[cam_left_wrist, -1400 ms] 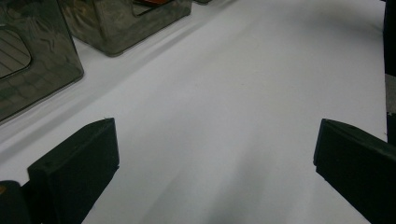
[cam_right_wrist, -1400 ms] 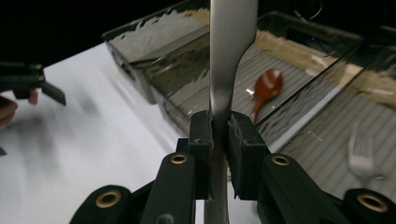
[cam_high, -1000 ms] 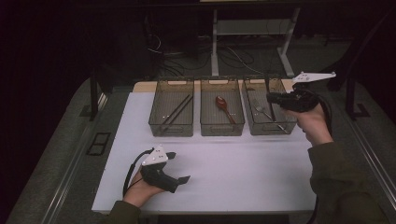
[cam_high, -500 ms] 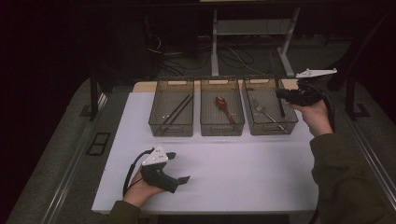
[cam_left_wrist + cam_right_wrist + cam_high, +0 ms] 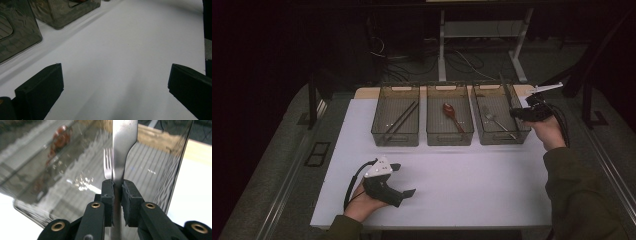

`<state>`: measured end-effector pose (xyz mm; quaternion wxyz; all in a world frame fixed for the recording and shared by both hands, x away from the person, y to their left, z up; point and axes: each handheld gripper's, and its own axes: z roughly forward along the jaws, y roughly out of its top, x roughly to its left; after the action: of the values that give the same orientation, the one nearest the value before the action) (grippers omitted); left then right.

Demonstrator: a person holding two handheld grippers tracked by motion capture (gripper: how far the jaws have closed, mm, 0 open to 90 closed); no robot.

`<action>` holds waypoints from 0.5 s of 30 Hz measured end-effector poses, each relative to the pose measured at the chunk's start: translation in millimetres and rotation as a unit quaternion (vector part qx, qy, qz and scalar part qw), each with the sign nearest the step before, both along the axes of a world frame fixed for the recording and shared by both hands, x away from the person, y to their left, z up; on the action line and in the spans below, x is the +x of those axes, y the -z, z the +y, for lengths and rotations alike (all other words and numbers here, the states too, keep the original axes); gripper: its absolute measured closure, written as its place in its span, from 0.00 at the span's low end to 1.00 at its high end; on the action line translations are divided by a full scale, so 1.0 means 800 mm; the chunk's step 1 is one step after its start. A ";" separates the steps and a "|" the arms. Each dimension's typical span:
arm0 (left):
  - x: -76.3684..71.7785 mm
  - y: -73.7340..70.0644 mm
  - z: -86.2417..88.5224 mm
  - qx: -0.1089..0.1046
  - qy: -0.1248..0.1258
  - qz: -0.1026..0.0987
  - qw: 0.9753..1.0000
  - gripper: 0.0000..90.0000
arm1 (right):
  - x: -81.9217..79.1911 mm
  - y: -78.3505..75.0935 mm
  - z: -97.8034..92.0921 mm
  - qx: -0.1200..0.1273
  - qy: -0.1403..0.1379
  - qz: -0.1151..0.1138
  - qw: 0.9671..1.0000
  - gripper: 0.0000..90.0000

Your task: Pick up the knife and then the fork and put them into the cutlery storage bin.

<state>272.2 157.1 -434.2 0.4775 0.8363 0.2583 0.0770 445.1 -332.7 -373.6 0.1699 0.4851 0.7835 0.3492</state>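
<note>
Item: table knife (image 5: 124, 147), steel, flat blade. Held upright in the right gripper (image 5: 117, 195), whose fingers (image 5: 108, 195) are clamped on the flat of the metal; the blade rises straight out from between the pads, and the rest runs down out of sight between the fingers. In the high view the right gripper (image 5: 528, 113) hangs at the outer edge of the right bin (image 5: 500, 136), knife (image 5: 504, 86) pointing up and away. Judged purpose of the grip: a pinch on the broad faces stops the knife from twisting while it is carried over the bin wall.

Item: fork (image 5: 108, 163), steel. Lies on the floor of the right bin, tines just behind the held blade, not touched by the fingers.

Item: three smoky clear bins in a row at the far side of the counter (image 5: 462, 180), one kind of cutlery each, so sorting is the likely reason for the layout. Left bin (image 5: 396, 135): chopsticks (image 5: 401, 120). Middle bin (image 5: 450, 136): red spoon (image 5: 451, 114).

Item: left gripper (image 5: 404, 192). Rests low on the bare white counter, well apart from the bins, fingers (image 5: 40, 92) spread wide with nothing between them.
</note>
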 end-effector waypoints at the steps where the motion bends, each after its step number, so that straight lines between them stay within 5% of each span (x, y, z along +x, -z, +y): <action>1: 0.000 0.000 0.000 -0.001 0.000 -0.001 1.000 0.00 | 0.000 0.002 0.000 -0.003 0.001 0.007 1.000 0.88; 15: 0.000 0.001 -0.001 -0.001 0.001 0.001 1.000 0.00 | 0.010 0.019 0.011 -0.051 -0.006 0.037 0.998 0.86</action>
<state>271.9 156.4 -434.6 0.4786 0.8358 0.2581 0.0756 453.0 -323.7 -389.1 0.1627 0.4838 0.8089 0.2918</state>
